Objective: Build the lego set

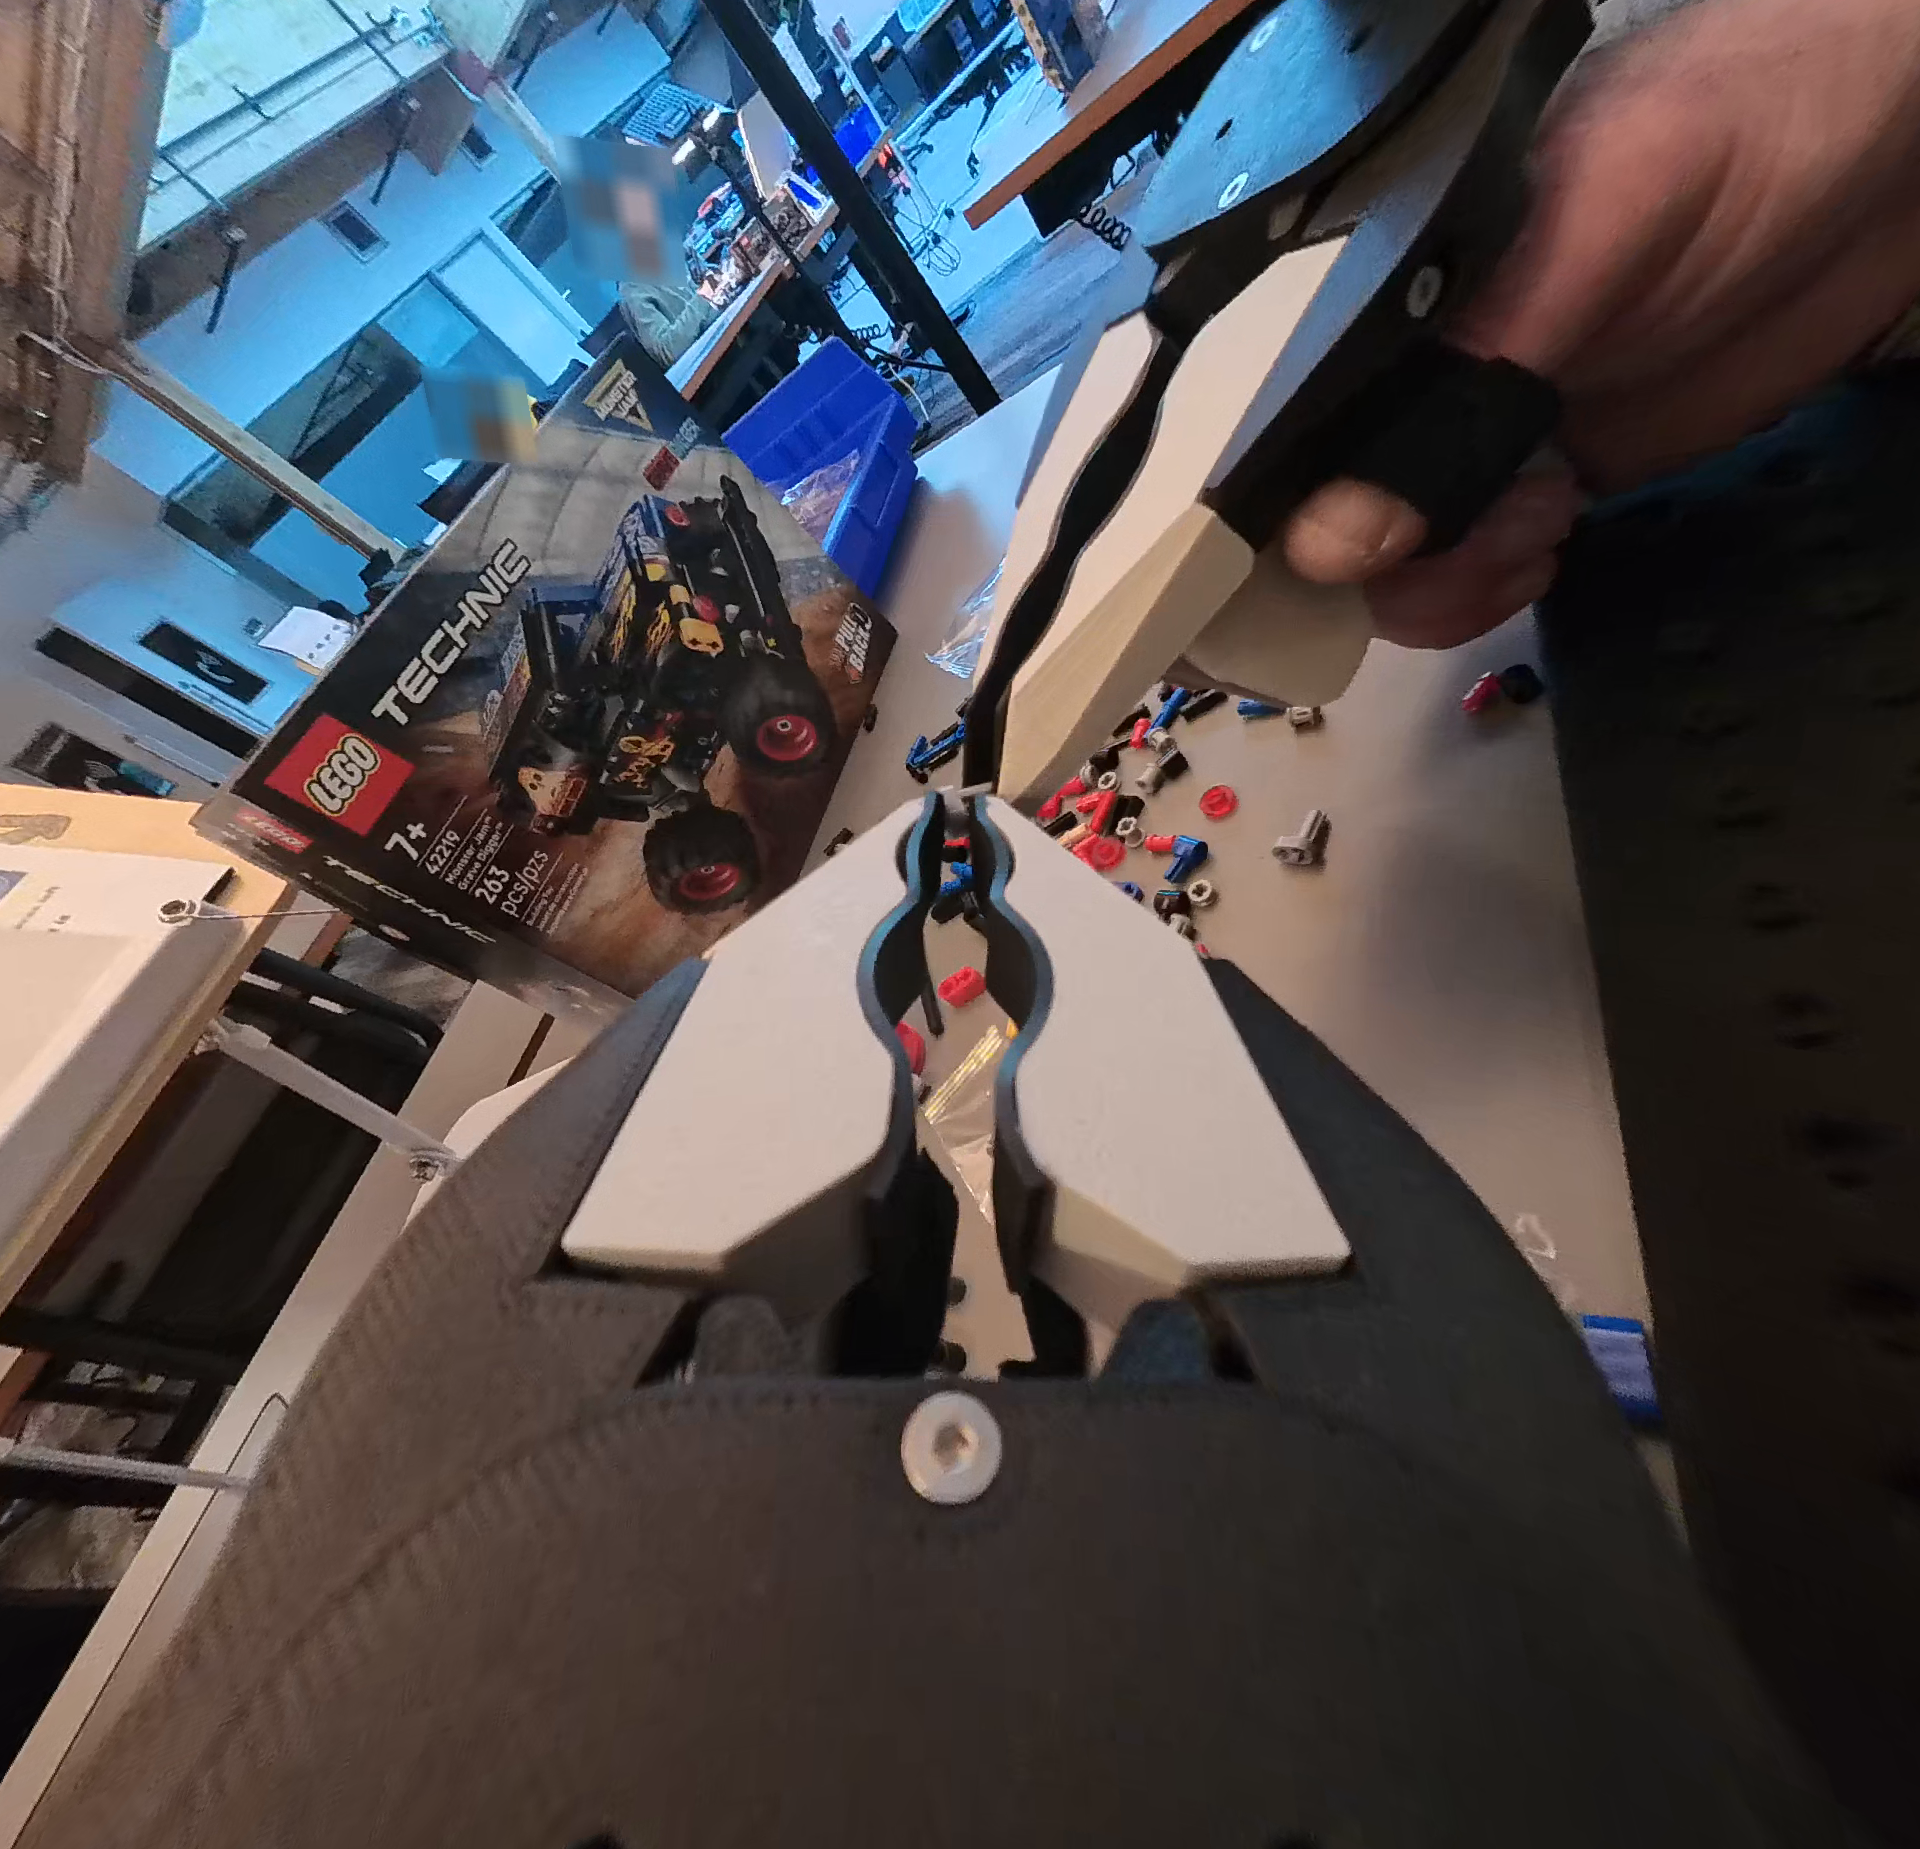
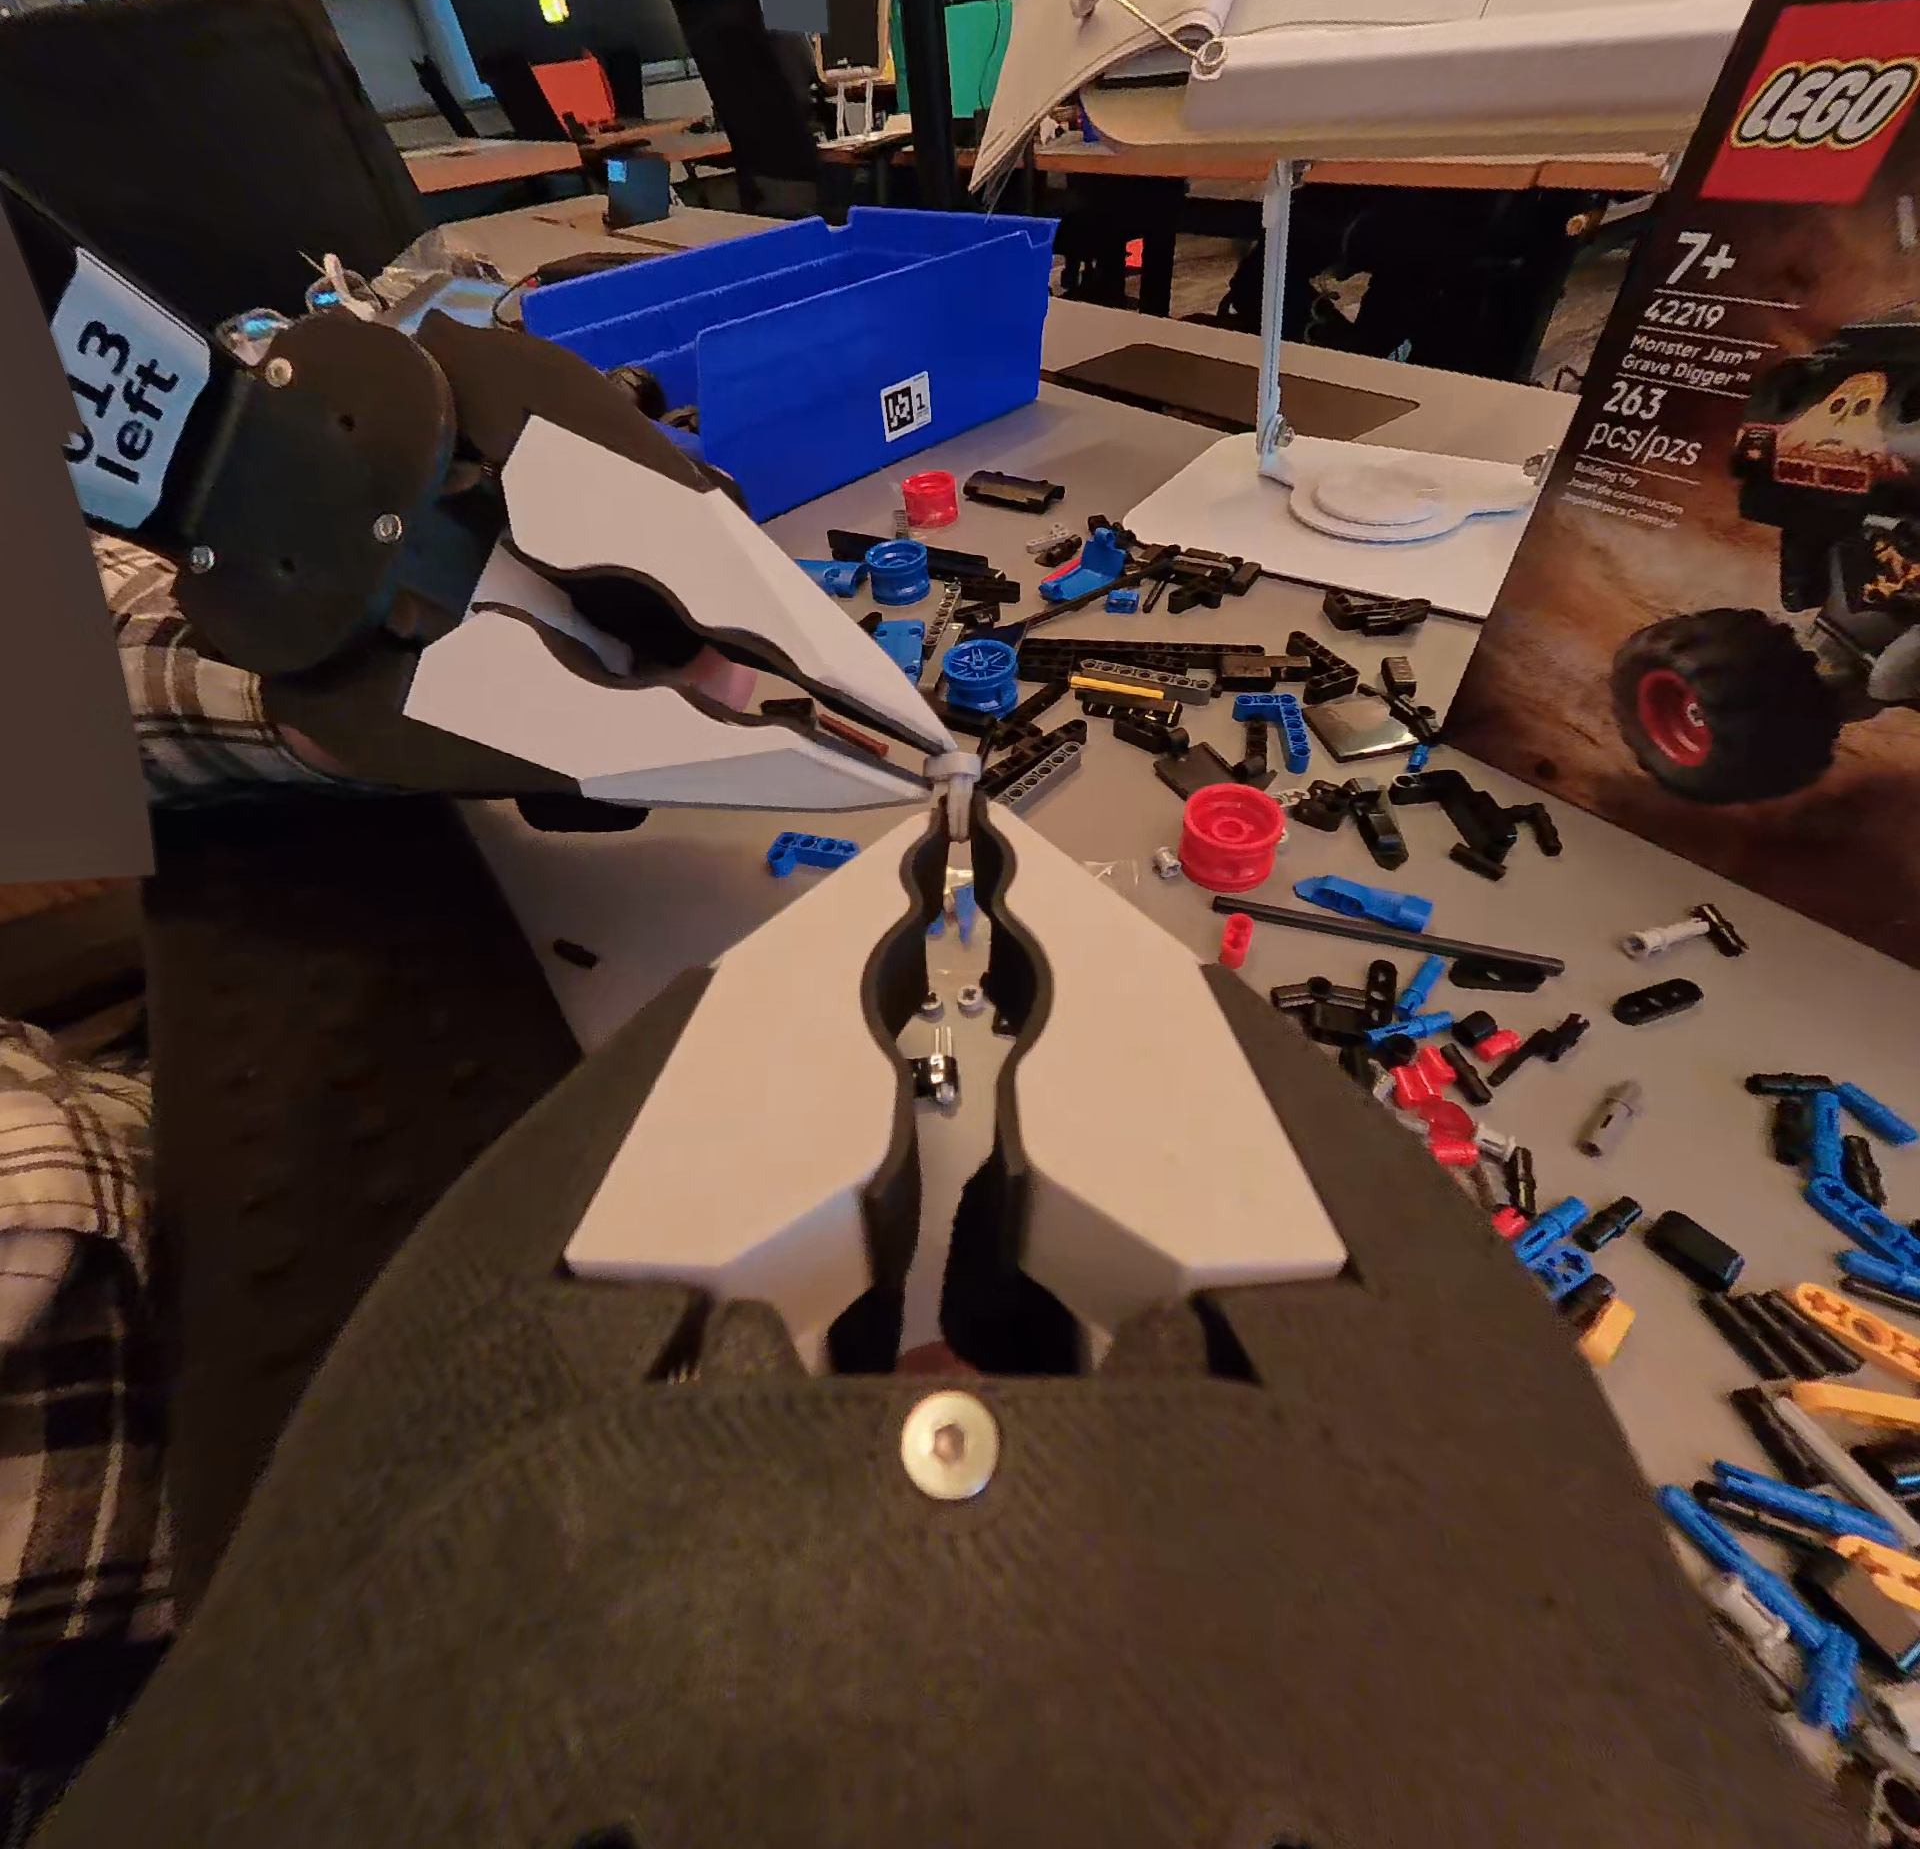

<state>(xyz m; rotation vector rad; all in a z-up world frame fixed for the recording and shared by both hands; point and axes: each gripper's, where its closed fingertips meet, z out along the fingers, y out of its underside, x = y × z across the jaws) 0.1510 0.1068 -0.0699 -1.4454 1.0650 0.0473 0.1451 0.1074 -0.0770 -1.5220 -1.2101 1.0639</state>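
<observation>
My left gripper (image 2: 930, 765) and right gripper (image 2: 961, 812) meet tip to tip above the counter (image 2: 665, 895), each pinching a small grey piece (image 2: 956, 773); whether that is one part or two joined ones I cannot tell.

Below the tips the counter is littered with loose lego parts (image 2: 1195, 677), black, blue and red, including a red wheel hub (image 2: 1231, 835) and a blue one (image 2: 979, 672). A blue bin (image 2: 831, 345) stands behind them, the set's box (image 2: 1745, 449) stands upright to the right, and a white stand (image 2: 1340, 495) carries an open booklet (image 2: 1143, 23) overhead.

The right wrist view gives me the whole spread of parts and the left gripper from the side. In the left wrist view, my own fingers (image 1: 810, 1020) block most of the counter, leaving a small scatter of red, blue and black bits (image 1: 1143, 823). It does show the right gripper (image 1: 982, 760) and the bare hand (image 1: 1662, 293) holding it, plus the box (image 1: 582, 760) face on.
</observation>
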